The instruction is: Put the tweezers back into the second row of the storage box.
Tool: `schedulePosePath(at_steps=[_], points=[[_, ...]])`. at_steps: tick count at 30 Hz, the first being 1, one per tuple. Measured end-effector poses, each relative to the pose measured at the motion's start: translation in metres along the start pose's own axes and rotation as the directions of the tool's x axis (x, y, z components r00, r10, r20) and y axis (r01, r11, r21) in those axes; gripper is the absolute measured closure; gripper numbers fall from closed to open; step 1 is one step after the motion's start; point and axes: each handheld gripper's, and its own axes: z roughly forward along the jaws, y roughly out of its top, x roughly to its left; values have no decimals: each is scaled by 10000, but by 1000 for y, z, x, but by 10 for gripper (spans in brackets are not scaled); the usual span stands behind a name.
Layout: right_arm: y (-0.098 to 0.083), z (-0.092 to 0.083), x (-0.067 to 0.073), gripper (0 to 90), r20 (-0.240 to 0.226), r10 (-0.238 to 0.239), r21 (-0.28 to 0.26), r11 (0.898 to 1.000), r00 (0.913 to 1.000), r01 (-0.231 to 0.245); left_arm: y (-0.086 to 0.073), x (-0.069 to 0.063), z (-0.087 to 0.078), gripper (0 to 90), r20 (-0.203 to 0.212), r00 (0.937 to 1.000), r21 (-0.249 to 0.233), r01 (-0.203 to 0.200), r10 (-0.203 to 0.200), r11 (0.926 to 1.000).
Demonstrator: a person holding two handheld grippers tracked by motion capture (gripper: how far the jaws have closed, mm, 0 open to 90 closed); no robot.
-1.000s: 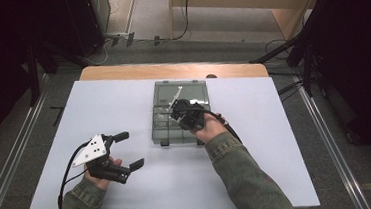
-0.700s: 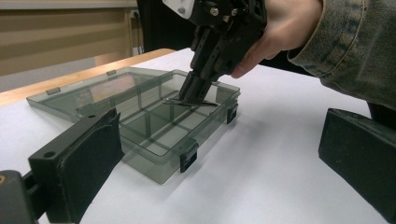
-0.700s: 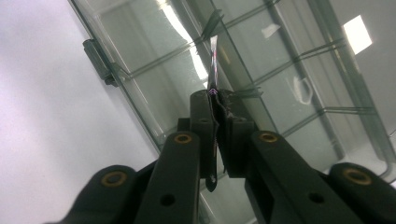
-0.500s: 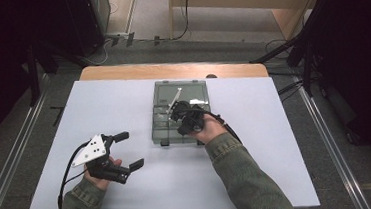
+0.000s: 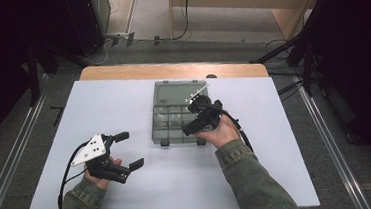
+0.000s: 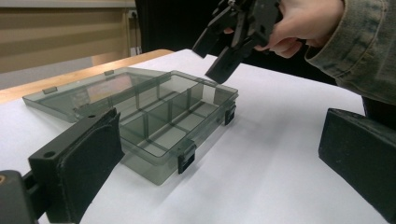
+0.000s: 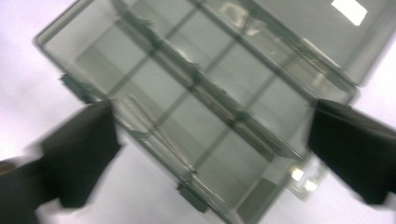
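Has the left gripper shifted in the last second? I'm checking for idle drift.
No. The left gripper sits at the same spot on the white table, left of the smoky clear plastic compartment box.

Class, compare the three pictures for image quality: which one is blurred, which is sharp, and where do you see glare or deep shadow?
Right gripper view: motion-blurred, the tool's jaws smeared, with bright glare patches on the clear organizer box. Left gripper view: sharp on the box, its latches crisp, a soft shadow beneath it. High view: evenly lit white table, but the surrounding room falls into near-black shadow.
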Motion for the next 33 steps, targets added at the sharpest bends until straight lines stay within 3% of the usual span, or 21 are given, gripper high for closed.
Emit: schedulePosePath(at_steps=[8,12,17,23,24,27,28,30,31,32,33], points=[[-24,-16,-3,0,-277,67,-890,9960,9996,-92,0,0,1,0,-22,10000,-8,-17,17,10000],[-37,-27,-5,0,-242,152,-1744,9845,9996,-192,0,0,0,0,-26,10000,19,-40,40,10000],[-51,-35,-6,0,-644,210,-2508,9674,9977,-366,0,0,1,0,-57,10000,67,-61,61,10000],[-70,-35,-5,0,-726,216,-2856,9575,9971,-416,0,0,2,0,-86,9999,102,-72,73,9999],[-74,-34,-4,0,-775,235,-2735,9609,9967,-439,-1,-1,2,0,-76,10000,124,-52,53,9999],[-85,-32,-3,0,-834,272,-2868,9567,9961,-501,-1,-1,2,0,-86,9999,137,-78,79,9999],[-87,-32,-3,0,-841,291,-2716,9611,9960,-510,-1,-1,2,0,-88,9999,123,-50,51,9999],[-95,-32,-4,0,-804,384,-3054,9503,9960,-612,-1,0,1,0,-113,9999,131,-76,77,9999],[-99,-33,-5,0,-768,448,-3106,9482,9960,-666,-1,0,1,0,-118,9999,109,-66,67,9999],[-101,-33,-5,0,-743,485,-2974,9523,9961,-686,-1,0,1,0,-128,9999,101,-59,61,9999],[-105,-33,-6,0,-710,469,-3113,9480,9964,-668,-1,0,1,0,-135,9999,98,-71,72,9999]])
